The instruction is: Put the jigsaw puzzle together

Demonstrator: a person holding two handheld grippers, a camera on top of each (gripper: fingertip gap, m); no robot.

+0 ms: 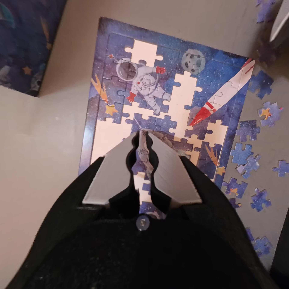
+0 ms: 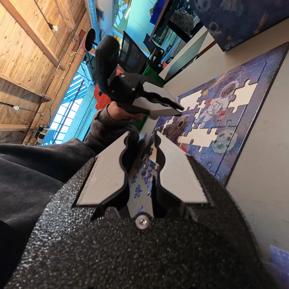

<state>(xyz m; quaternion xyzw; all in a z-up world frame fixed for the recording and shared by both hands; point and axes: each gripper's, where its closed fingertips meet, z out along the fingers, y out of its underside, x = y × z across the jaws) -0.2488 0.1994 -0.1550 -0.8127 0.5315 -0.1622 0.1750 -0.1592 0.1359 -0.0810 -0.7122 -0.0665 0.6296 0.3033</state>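
The space-themed jigsaw board (image 1: 103,31) lies on the pale table, with an astronaut, a rocket and a moon fitted in and several white gaps. My left gripper (image 1: 143,133) hovers over the lower middle of the board, jaws closed to a narrow slit, and no piece shows between them. It also shows in the right wrist view (image 2: 181,110), tips just above the board (image 2: 265,78). My right gripper (image 2: 142,133) is open and empty, above the loose blue pieces (image 2: 147,173) beside the board. The loose pieces (image 1: 242,153) lie along the board's right side.
The puzzle box (image 1: 23,46) stands on the table left of the board and also shows in the right wrist view (image 2: 242,20). A person's dark sleeve (image 2: 109,125) holds the left gripper. Green (image 2: 150,75) and red (image 2: 101,98) bins sit beyond the table's edge.
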